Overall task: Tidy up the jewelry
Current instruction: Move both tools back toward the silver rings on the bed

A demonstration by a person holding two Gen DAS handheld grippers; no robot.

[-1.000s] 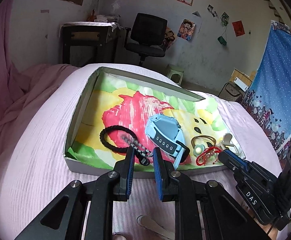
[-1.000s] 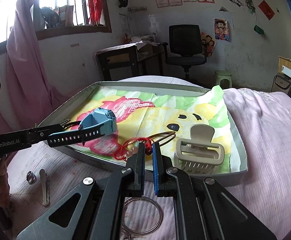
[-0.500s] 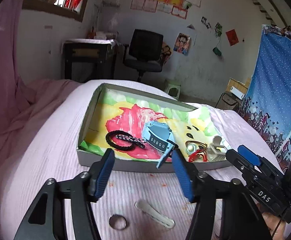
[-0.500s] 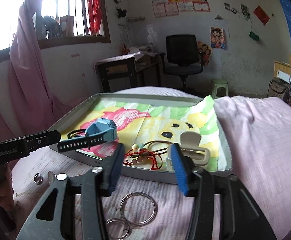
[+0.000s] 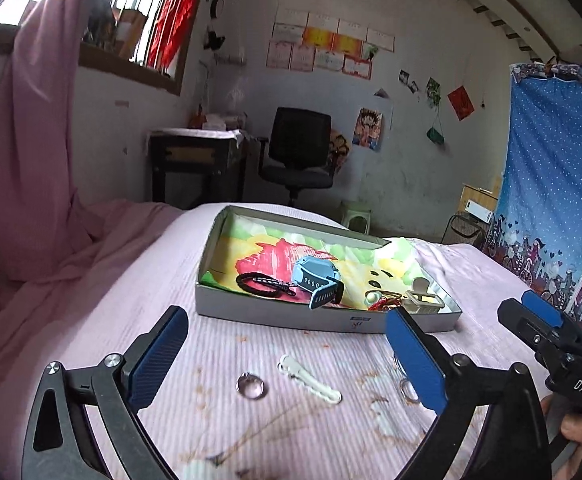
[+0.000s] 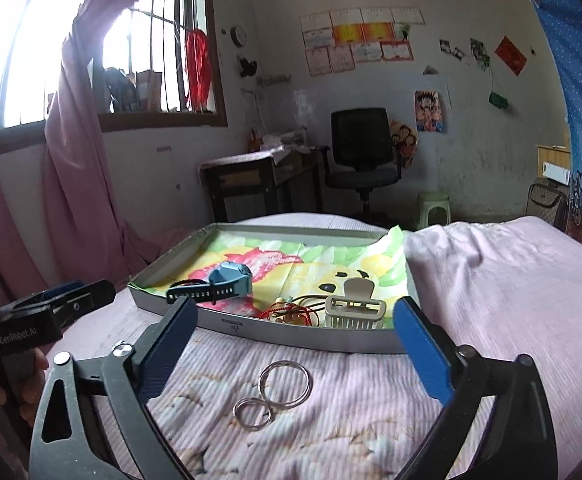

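Jaws on my left gripper (image 5: pixel 287 360) and right gripper (image 6: pixel 295 348) are opening, both spread wide, nothing between the pads. Watch (image 5: pixel 317 278), black bracelet (image 5: pixel 265 283), red cord (image 6: pixel 291 314) and clip (image 6: pixel 355 310) lie in the tray (image 5: pixel 291 316), beyond both sets of fingertips. On the bedsheet (image 5: pixel 131 288) I see a ring (image 5: pixel 251 386) and white pin (image 5: pixel 309 378) between my left fingers; two linked hoops (image 6: pixel 275 394) between my right.
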